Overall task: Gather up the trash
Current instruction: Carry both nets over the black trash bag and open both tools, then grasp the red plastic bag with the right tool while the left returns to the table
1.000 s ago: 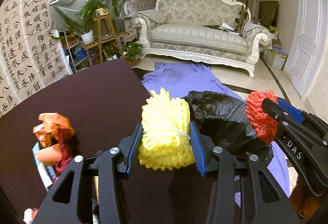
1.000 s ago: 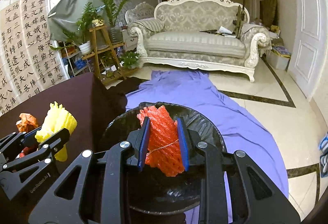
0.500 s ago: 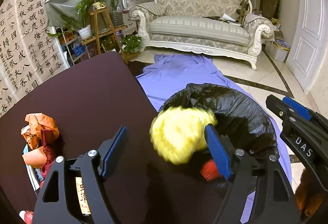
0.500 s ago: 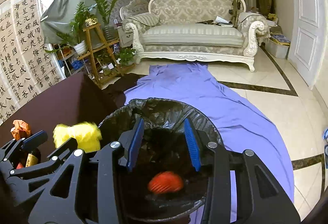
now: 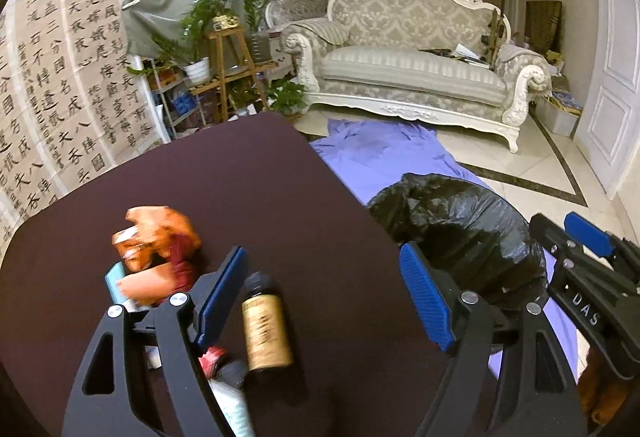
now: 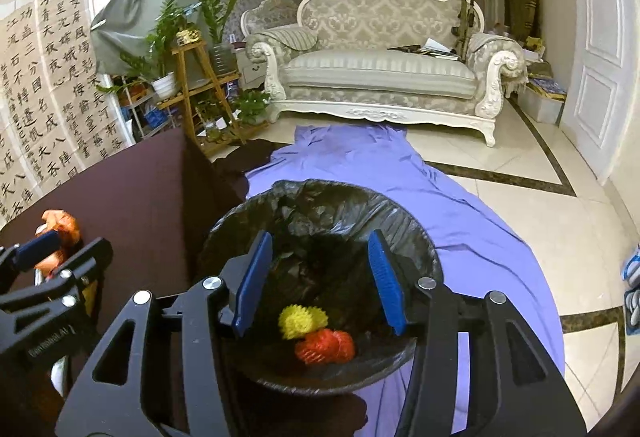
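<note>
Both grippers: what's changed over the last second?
Both let go. The yellow foam net left the left gripper and the red net left the right gripper; both nets now lie in the bin. The left gripper has swung back over the table, above the bottle. The orange wrappers stayed put.

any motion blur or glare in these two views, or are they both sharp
Left wrist view: the brown bottle and orange wrapper on the table are smeared by motion blur. Right wrist view: sharp, with glare near the window top left; both are fisheye-bent at the edges.
</note>
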`<state>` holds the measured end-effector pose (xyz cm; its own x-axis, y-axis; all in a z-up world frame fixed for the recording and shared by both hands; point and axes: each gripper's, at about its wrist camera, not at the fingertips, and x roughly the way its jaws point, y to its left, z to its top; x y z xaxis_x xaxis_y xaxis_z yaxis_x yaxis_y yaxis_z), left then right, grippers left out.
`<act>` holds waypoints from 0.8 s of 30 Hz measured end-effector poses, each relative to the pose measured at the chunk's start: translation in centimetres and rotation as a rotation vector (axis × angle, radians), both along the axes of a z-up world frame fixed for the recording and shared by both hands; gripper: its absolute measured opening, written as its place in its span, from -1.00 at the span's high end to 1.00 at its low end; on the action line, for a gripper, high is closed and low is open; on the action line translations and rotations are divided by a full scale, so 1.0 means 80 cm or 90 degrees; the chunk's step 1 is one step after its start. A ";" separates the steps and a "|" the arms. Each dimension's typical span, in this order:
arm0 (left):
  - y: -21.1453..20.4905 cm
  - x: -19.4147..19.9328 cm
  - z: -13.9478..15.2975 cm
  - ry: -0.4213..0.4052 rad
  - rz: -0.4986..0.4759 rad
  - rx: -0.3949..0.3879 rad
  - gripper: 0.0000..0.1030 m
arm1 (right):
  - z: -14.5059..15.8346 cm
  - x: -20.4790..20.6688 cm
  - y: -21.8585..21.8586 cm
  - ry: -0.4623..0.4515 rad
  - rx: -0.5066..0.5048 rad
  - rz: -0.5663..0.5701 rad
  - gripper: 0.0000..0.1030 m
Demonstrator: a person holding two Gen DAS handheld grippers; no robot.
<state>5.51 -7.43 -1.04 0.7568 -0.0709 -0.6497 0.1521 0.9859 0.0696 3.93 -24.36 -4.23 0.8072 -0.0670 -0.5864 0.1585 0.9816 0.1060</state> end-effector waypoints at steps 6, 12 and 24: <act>0.042 -0.031 0.015 -0.017 0.029 0.006 -0.48 | 0.008 -0.021 0.042 -0.005 -0.004 0.036 0.03; 0.102 -0.066 0.024 -0.032 0.077 0.004 -0.48 | 0.017 -0.040 0.096 -0.013 -0.010 0.089 0.02; 0.221 -0.110 0.000 -0.003 0.198 0.010 -0.48 | 0.024 -0.069 0.218 -0.008 -0.030 0.229 0.00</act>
